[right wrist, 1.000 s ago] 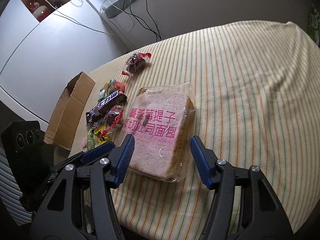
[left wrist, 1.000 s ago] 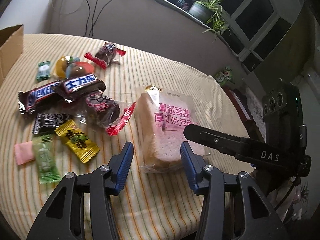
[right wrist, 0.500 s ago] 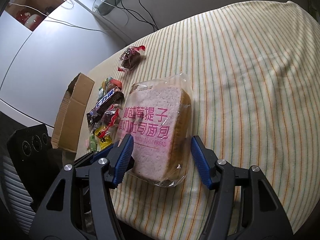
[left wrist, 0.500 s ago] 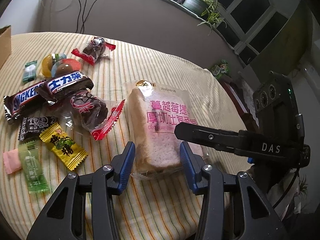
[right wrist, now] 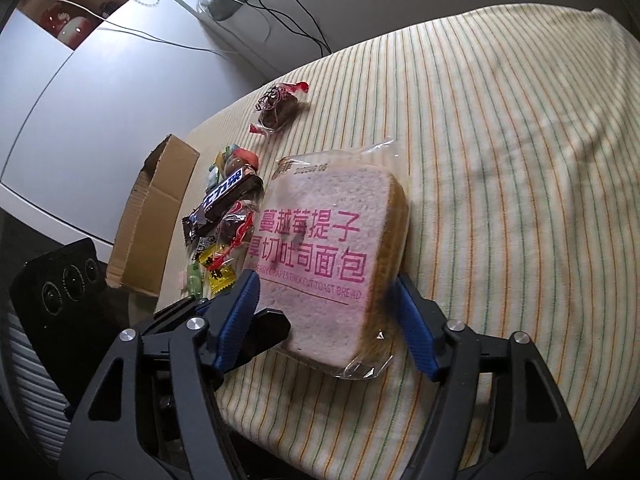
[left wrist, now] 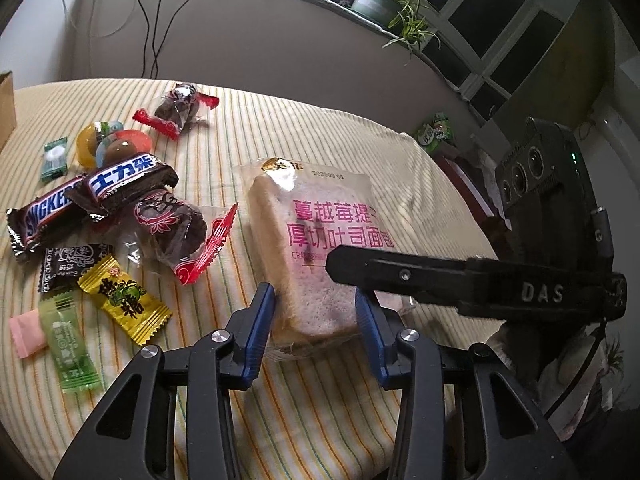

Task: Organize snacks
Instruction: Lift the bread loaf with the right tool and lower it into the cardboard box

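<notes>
A clear-wrapped slice of toast bread (left wrist: 320, 220) with pink lettering lies flat on the striped tablecloth (right wrist: 500, 140). My left gripper (left wrist: 314, 316) has its blue pads on either side of the bread's near end; its jaws are closing and the wrapper shows no squeeze. My right gripper (right wrist: 326, 300) straddles the bread (right wrist: 332, 220) from the other side with its jaws opening. Its black finger (left wrist: 400, 276) crosses above the bread in the left wrist view. Left of the bread lie Snickers bars (left wrist: 128, 178), a wrapped dark cake (left wrist: 172, 228) and several small candies (left wrist: 124, 300).
An open cardboard box (right wrist: 152, 216) stands at the table's left end, beyond the snack pile. Another wrapped cake (left wrist: 180, 108) and jelly cups (left wrist: 108, 144) lie farther back. The table's near edge runs just under both grippers. Cables hang down the back wall.
Both grippers have come closer to the bread, which now fills more of each view. The left jaws have narrowed and the right jaws have widened a little.
</notes>
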`<act>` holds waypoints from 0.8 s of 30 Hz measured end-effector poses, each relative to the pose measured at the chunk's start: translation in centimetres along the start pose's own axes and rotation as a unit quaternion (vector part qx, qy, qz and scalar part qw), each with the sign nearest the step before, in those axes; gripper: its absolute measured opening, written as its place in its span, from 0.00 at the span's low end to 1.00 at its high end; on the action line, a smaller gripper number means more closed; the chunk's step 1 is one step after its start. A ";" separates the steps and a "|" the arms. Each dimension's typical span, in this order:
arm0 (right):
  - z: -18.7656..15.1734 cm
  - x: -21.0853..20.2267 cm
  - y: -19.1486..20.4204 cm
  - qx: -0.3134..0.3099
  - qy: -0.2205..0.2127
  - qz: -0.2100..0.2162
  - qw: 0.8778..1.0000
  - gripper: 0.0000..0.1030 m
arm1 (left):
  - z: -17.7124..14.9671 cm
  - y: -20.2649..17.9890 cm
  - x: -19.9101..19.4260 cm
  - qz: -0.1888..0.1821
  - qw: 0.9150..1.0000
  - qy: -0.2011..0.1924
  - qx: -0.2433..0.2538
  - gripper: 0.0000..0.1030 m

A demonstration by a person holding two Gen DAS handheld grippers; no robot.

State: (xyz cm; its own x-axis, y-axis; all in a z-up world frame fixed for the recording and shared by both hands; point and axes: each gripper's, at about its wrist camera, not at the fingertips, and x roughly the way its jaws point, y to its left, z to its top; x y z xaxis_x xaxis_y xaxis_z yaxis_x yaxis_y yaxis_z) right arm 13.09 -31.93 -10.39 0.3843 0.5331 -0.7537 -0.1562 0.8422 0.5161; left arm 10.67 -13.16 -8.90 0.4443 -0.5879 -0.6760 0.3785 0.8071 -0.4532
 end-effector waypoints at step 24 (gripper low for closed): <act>1.2 0.0 10.2 -0.097 -0.018 0.022 0.995 0.53 | -0.1 3.1 -10.2 0.061 0.992 -0.107 -0.012 0.39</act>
State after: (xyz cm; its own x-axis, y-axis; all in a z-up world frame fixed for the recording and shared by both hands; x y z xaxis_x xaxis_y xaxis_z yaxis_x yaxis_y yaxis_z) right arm 12.65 -23.46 -4.68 0.4044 0.5697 -0.7154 -0.3447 0.8195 0.4578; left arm 7.22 -4.61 -3.48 0.6487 -0.4820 -0.5890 0.2937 0.8725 -0.3906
